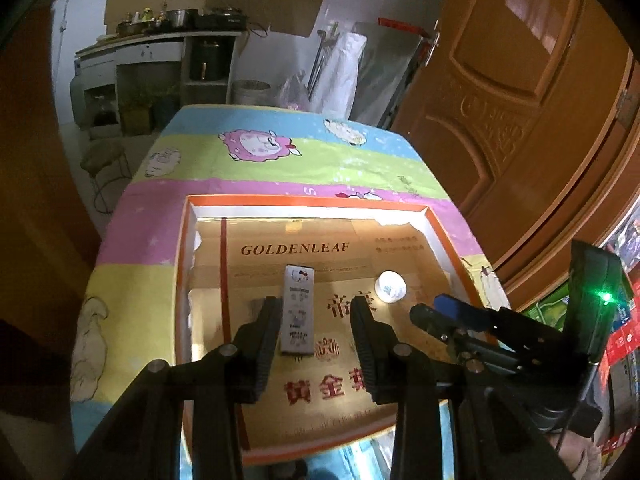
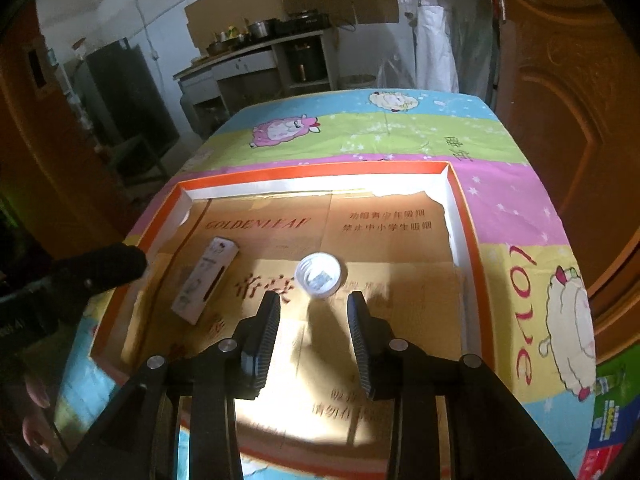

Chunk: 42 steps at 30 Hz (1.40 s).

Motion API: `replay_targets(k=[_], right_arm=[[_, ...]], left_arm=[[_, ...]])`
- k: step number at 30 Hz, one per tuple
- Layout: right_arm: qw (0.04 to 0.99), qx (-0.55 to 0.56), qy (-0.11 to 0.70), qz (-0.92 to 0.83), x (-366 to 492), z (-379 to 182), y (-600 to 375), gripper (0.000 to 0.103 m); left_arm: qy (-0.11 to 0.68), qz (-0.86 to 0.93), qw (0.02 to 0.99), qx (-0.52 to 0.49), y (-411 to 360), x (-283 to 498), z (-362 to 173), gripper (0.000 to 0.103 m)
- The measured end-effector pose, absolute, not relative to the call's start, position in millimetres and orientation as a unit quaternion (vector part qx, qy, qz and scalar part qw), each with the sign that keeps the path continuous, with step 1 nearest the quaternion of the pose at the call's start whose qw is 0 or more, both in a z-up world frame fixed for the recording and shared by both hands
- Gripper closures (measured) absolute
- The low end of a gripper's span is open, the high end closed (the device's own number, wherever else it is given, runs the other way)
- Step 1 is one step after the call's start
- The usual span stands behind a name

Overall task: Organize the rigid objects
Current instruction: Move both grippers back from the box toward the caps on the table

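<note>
Rigid objects here number two, a slim white carton (image 1: 297, 309) and a small round white jar (image 1: 391, 287), and both lie on the cardboard floor of a shallow orange-rimmed tray (image 1: 182, 264). The left gripper (image 1: 316, 320) hovers over the tray with its jaws spread wide and nothing between the pads; the carton lies flat just inside the left finger, its long side running away from the camera. The right gripper (image 2: 313, 312) is also wide apart and empty, and the jar (image 2: 318, 274) sits upright just ahead of its fingertips, centred in the gap but not touched. In the right wrist view the carton (image 2: 206, 280) lies at a slant near the tray's left wall, well apart from the jar.

As for progress, I judge the sorting either nearly done or just released: both items are inside the tray, neither is gripped, and I see no other loose item on the table. What is left may be only straightening the carton or drawing the two closer.

Around the tray lies a bright cartoon-sheep tablecloth (image 2: 400, 128). A wooden door (image 1: 520, 92) stands at the right, and a kitchen counter with pots (image 1: 160, 28) is far behind. The tray walls are low; each gripper crowds the other's side.
</note>
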State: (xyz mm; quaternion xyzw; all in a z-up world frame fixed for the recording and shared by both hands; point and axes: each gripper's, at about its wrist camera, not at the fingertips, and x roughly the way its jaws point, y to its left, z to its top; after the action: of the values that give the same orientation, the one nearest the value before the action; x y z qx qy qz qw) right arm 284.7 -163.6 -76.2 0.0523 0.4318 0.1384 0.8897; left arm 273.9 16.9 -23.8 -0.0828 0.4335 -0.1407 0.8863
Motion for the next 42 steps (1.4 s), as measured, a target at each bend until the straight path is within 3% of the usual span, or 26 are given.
replay_targets(k=[23, 33, 42], right_arm=[[0.896, 0.049, 0.415, 0.147, 185, -58, -156, 0.067], [0.896, 0.043, 0.412, 0.158, 128, -62, -150, 0.066], [0.889, 0.048, 0.427, 0.158, 99, -77, -152, 0.066]], left_arm=[[0.355, -0.137, 0.923, -0.056, 25, 160, -5, 0.065], [0.367, -0.153, 0.916, -0.062, 30, 117, -42, 0.065], [0.363, -0.2, 0.91, -0.003, 18, 94, -79, 0.065]])
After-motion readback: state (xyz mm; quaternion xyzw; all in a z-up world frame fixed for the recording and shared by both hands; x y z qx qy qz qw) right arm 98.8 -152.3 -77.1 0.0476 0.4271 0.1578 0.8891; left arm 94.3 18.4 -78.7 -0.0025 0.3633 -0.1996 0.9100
